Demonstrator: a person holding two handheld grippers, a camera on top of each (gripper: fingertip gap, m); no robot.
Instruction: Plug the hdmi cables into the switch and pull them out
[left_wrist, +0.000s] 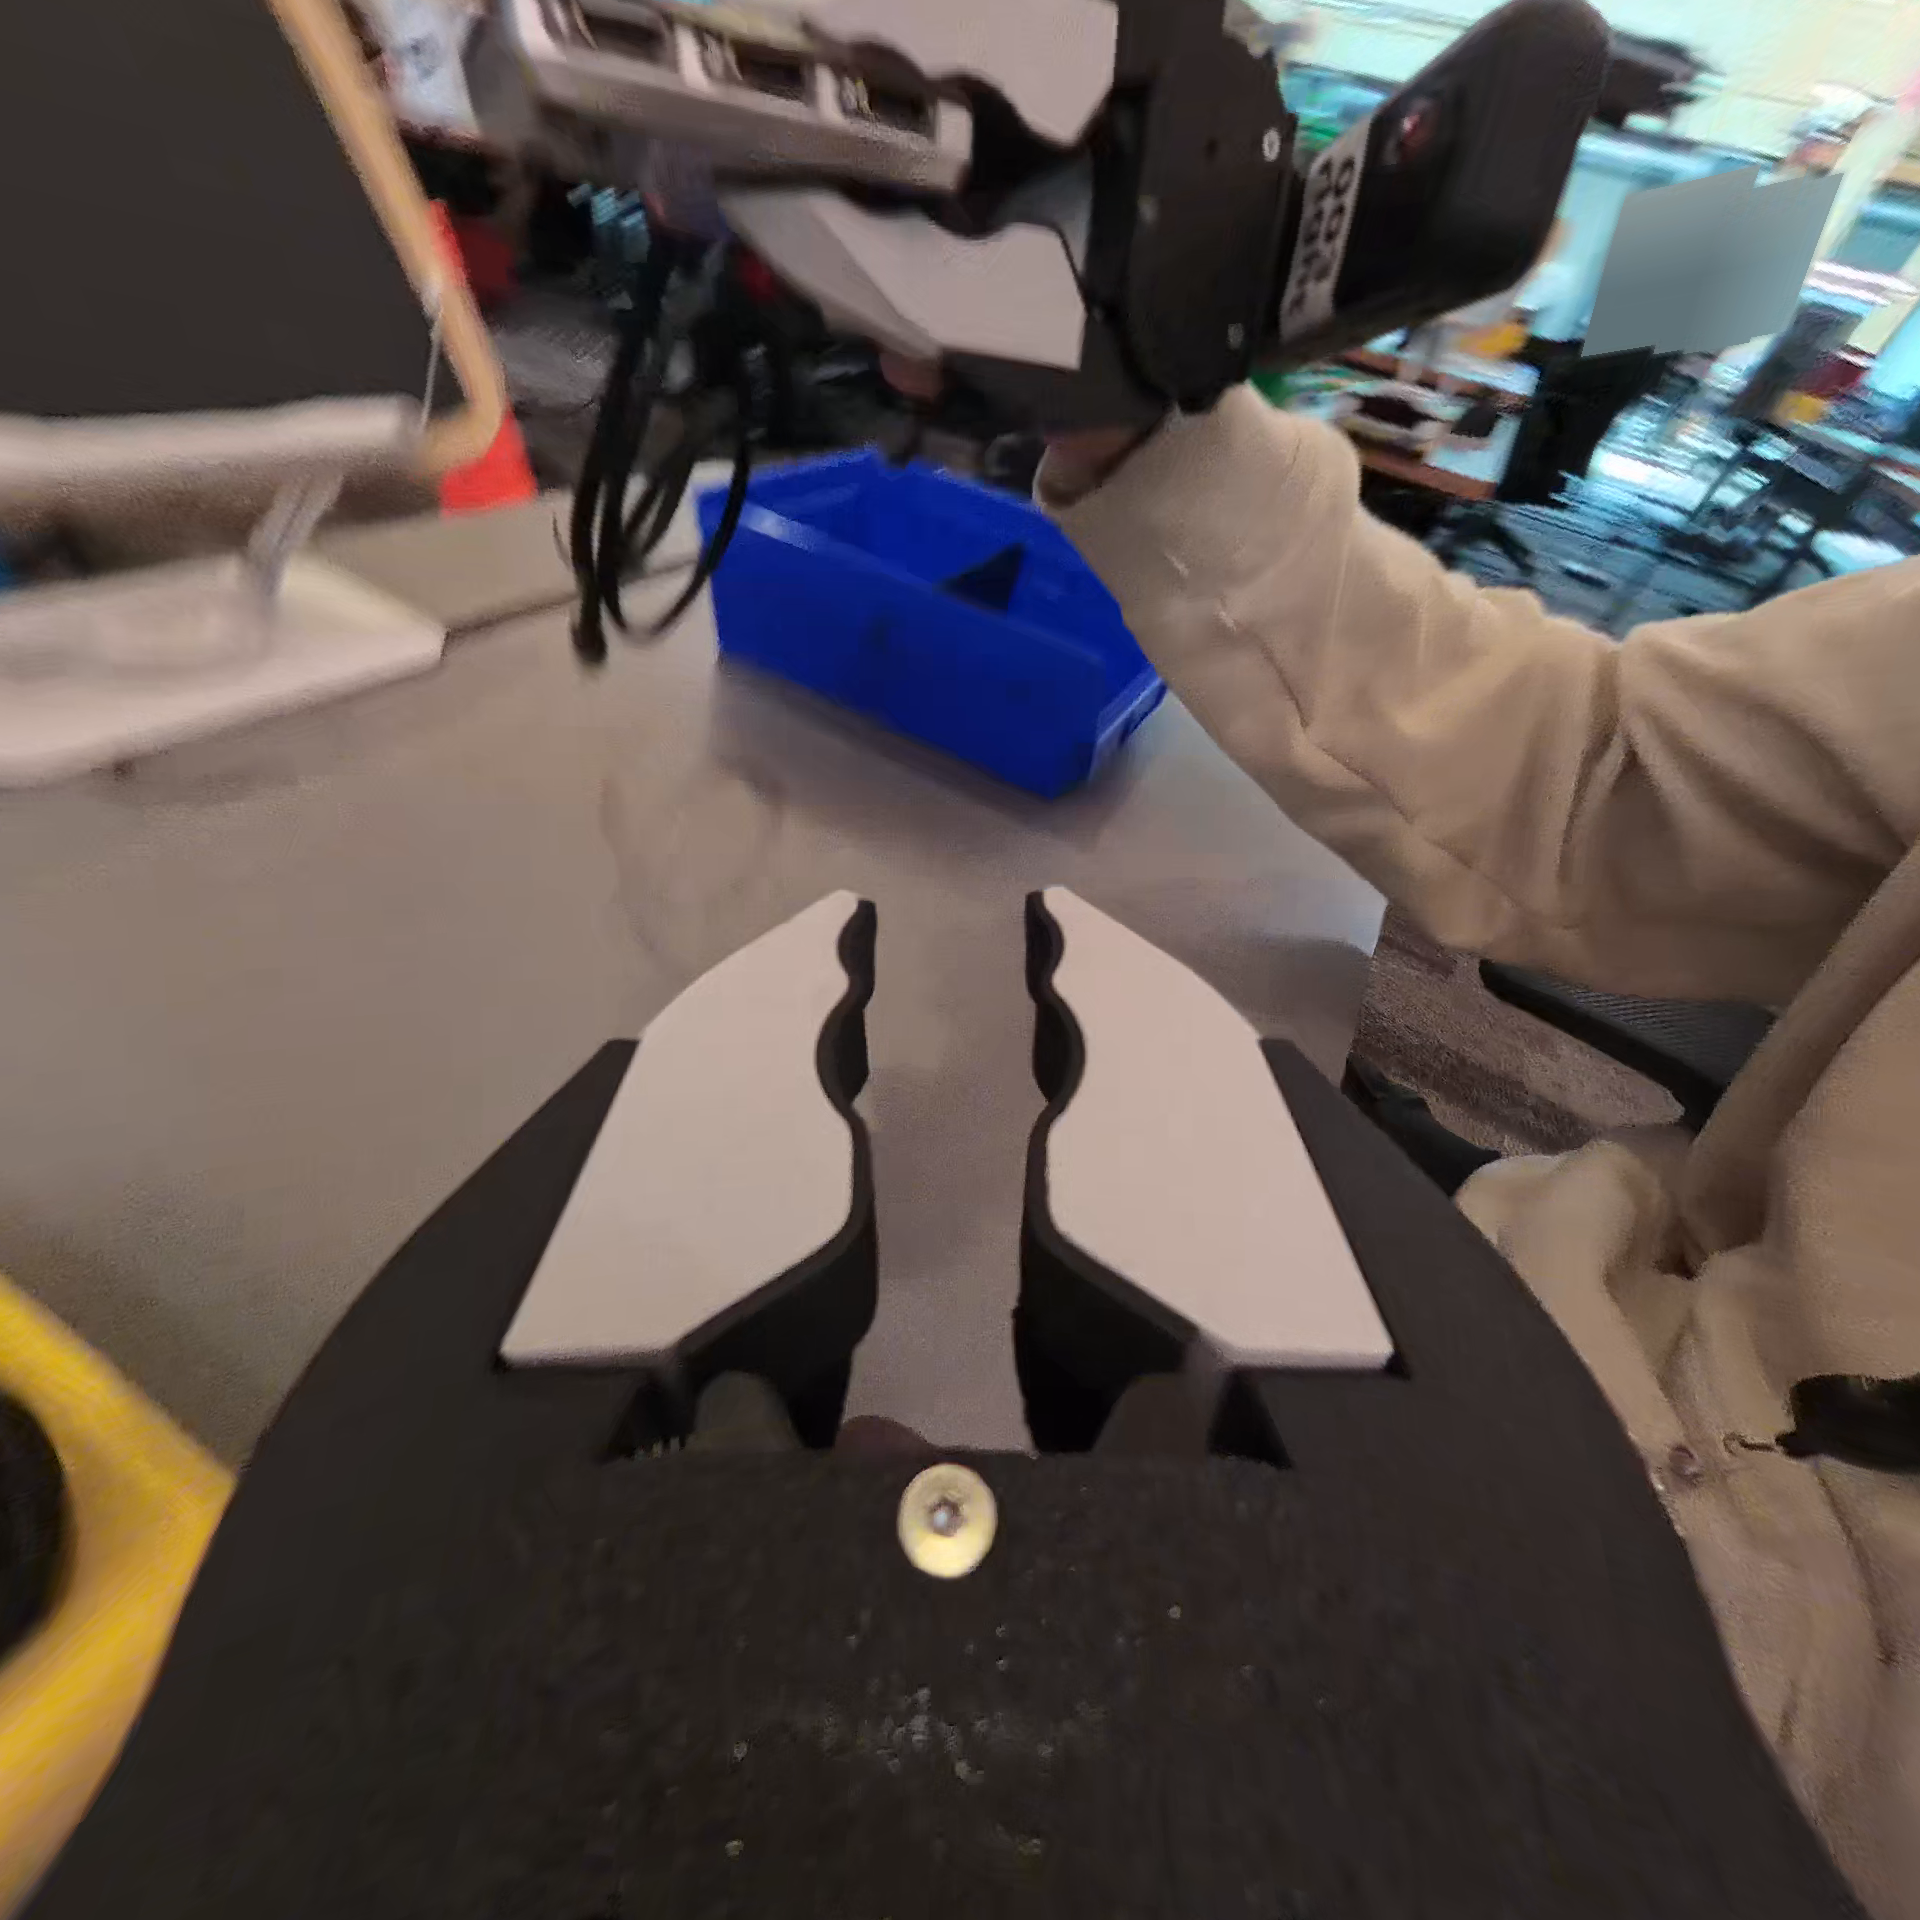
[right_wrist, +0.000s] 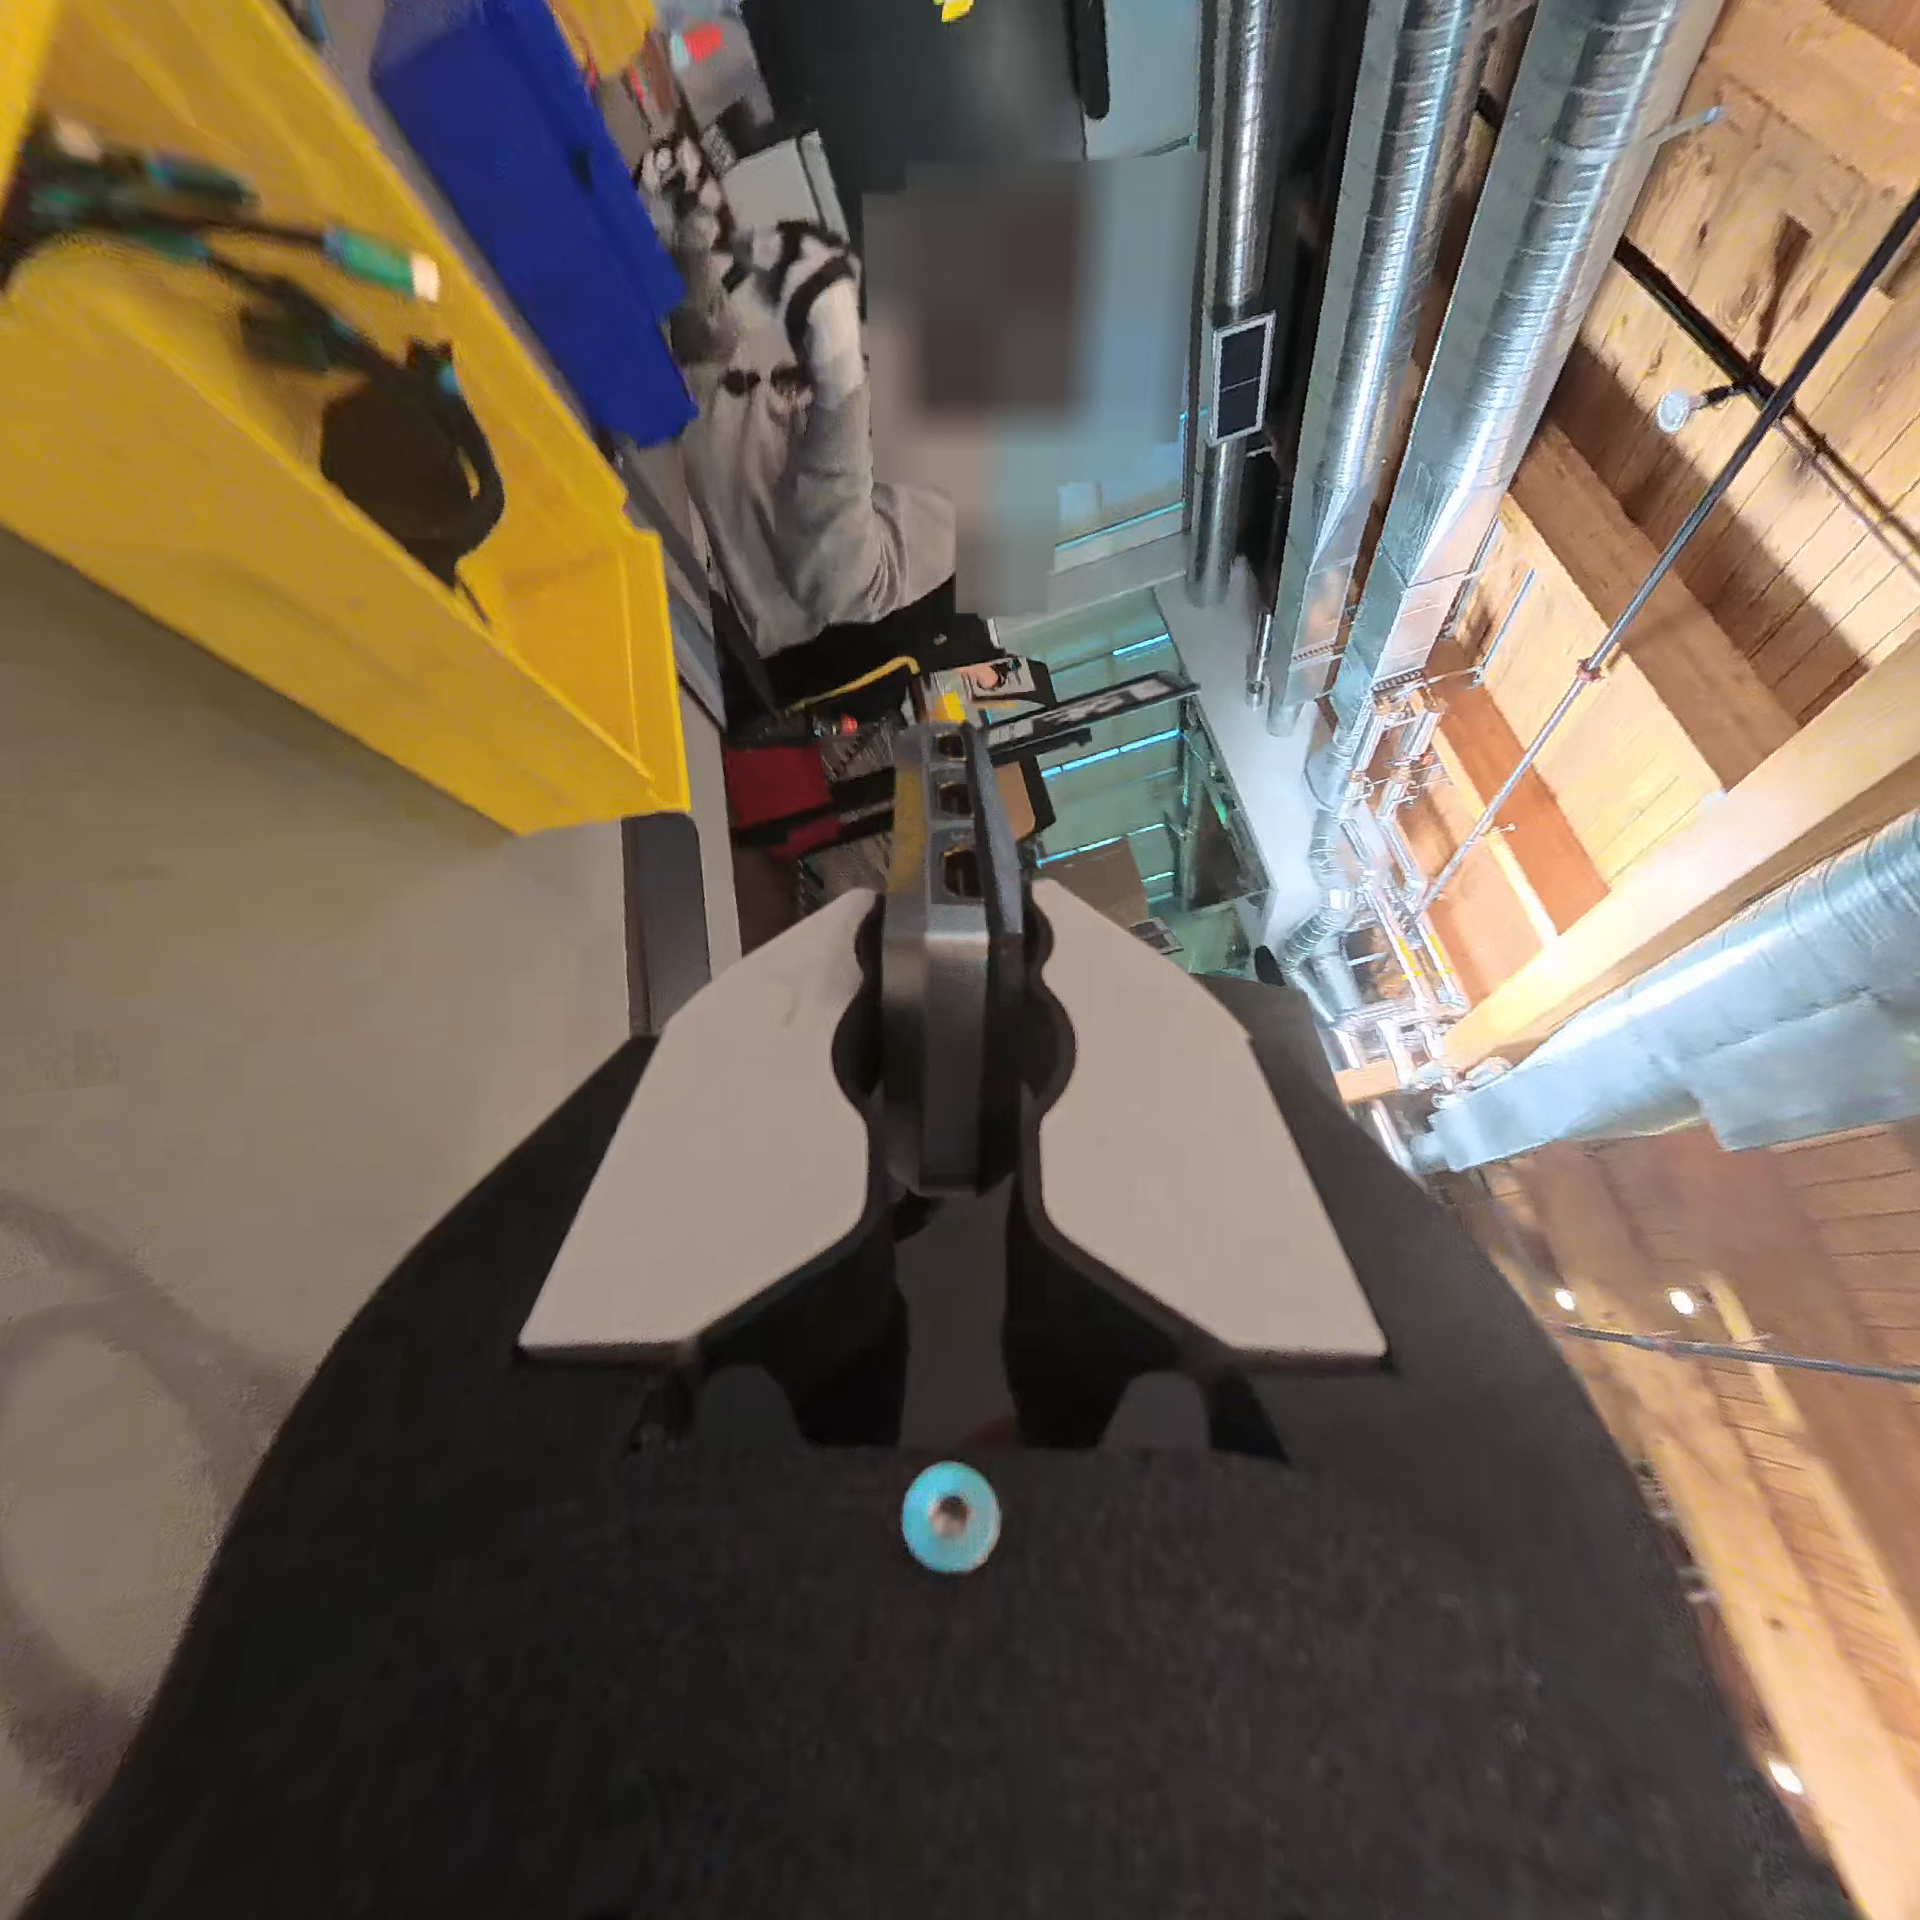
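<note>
My left gripper (left_wrist: 948, 925) hangs over the grey surface (left_wrist: 312, 987), its two pale fingers parted with bare surface showing between them; nothing is held. My right gripper (right_wrist: 951, 914) is clamped on the switch (right_wrist: 940, 935), a slim dark box standing on edge between the fingers, its row of ports running away from the camera past the fingertips. The right wrist view is rolled, so the surface sits at the left of it and ceiling ducts at the right. From the left wrist view, the right gripper (left_wrist: 914, 197) is raised high at the far side, above the surface, with the switch (left_wrist: 727, 83) sticking out to the left, the ports facing my way; the picture is blurred here. Black cables (left_wrist: 623, 520) hang below the switch, loose ends dangling above the surface; I cannot tell whether any is seated in a port. My right arm, in a cream sleeve (left_wrist: 1455, 727), comes in from the right. A blue bin (left_wrist: 935, 644) stands on the far part of the surface, under the raised gripper. A yellow bin (right_wrist: 312, 468) sits at the near left of the surface, with black cables (right_wrist: 405, 457) and green-tipped plugs lying inside it.
</note>
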